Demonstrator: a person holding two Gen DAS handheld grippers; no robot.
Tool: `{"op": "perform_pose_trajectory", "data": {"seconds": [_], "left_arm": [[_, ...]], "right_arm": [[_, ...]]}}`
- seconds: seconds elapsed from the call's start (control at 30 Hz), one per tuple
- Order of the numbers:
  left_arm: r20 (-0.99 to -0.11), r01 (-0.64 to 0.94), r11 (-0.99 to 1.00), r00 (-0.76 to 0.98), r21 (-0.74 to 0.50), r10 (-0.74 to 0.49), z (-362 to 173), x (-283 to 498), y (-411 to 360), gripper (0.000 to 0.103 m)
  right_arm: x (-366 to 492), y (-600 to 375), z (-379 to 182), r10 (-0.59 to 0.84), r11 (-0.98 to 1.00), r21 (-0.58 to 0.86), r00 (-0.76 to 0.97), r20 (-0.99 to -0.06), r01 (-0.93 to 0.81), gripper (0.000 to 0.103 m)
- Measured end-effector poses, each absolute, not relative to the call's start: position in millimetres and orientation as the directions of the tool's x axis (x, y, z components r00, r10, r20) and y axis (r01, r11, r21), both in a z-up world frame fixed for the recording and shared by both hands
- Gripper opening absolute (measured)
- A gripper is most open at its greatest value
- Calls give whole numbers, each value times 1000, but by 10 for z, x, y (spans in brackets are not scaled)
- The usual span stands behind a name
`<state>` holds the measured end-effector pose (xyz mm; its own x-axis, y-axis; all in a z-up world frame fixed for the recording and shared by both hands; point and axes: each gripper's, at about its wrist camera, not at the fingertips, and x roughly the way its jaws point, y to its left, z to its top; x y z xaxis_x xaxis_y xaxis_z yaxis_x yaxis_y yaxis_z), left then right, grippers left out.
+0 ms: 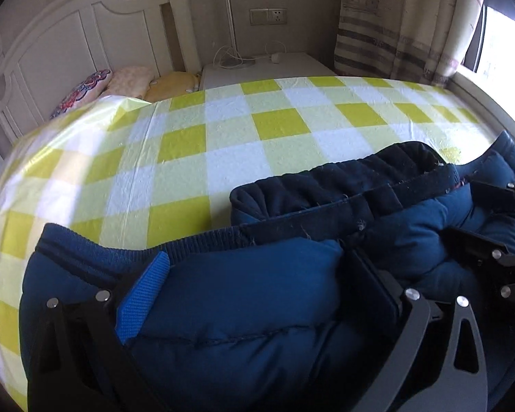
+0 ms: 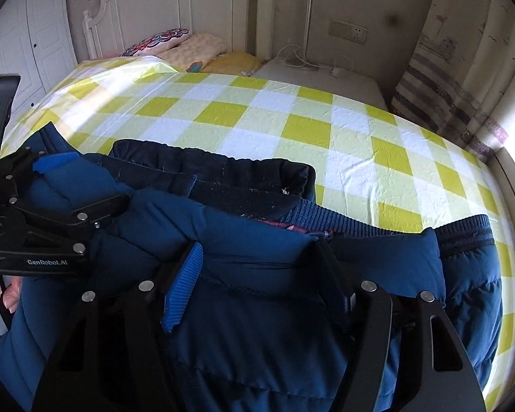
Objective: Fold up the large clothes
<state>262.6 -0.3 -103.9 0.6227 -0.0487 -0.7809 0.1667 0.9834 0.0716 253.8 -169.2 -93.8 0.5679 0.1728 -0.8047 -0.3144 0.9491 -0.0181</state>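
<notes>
A padded blue jacket (image 1: 243, 295) lies on the bed (image 1: 223, 144), bunched along the near edge of the yellow and white checked sheet. Its long axis runs left to right, across your view. Its dark fleece collar (image 1: 343, 178) and ribbed hem (image 2: 326, 216) face the far side, toward the headboard (image 1: 68, 41) and pillows (image 1: 130, 80).

Both tools sit directly over the jacket, pointing steeply down and toward the far side. Your left gripper (image 1: 254, 285) has its jaws spread wide, straddling a puffed fold of fabric without pinching it. Your right gripper (image 2: 261, 274) is just beside it on the right, jaws partly apart, fabric rising between them but not clamped. Neither tool holds the garment.

The jacket lies beneath and just ahead of both sets of jaws, so a next grasp probably needs only a short reach. The left tool is nearer the left end, the right tool nearer the ribbed hem at the right. Fingers (image 2: 10, 295) of your left hand show at its handle.
</notes>
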Motion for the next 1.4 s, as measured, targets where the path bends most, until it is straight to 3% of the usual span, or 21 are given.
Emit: {"op": "perform_pose_trajectory", "data": {"seconds": [0.47, 0.63, 0.73, 0.77, 0.83, 0.87, 1.1, 1.17, 1.23, 1.3, 1.4], "left_arm": [[-786, 172, 985, 611, 16, -94, -1079, 2658, 57, 101], [-788, 173, 985, 607, 2, -105, -1089, 2674, 73, 101], [-787, 172, 985, 608, -1, -107, -1088, 2671, 73, 101], [-784, 171, 985, 610, -7, -111, -1078, 2667, 73, 101], [-781, 169, 986, 613, -16, -118, -1061, 2658, 87, 101], [-781, 169, 985, 611, -27, -126, -1051, 2659, 108, 101], [-710, 8, 995, 700, -98, -76, -607, 2385, 664, 101], [-726, -54, 996, 687, -77, -19, -657, 2358, 865, 101], [-798, -120, 991, 603, -62, 23, -938, 2440, 1057, 100], [-825, -145, 977, 564, -155, -47, -1053, 2496, 1200, 101], [-825, -158, 976, 564, -148, -34, -1037, 2516, 1195, 101]], "right_arm": [[2530, -1774, -863, 164, 954, -14, 561, -811, -298, 70], [2470, -2375, -592, 55, 991, -35, 648, -760, -125, 71], [2543, -2843, -798, -14, 999, -37, 598, -802, -26, 78], [2565, -2953, -922, 7, 1000, -6, 575, -818, -21, 87], [2595, -3199, -1097, 139, 984, 178, 539, -831, 21, 88], [2598, -3227, -1118, 153, 980, 197, 539, -828, 24, 88], [2555, -3189, -1115, 114, 989, 148, 553, -825, 16, 88], [2554, -3178, -1110, 107, 990, 139, 556, -824, 16, 88], [2539, -3168, -1110, 108, 990, 142, 557, -824, 18, 89], [2541, -3161, -1119, 108, 990, 143, 558, -823, 19, 90], [2556, -3163, -1078, 103, 991, 136, 549, -830, 20, 91]]}}
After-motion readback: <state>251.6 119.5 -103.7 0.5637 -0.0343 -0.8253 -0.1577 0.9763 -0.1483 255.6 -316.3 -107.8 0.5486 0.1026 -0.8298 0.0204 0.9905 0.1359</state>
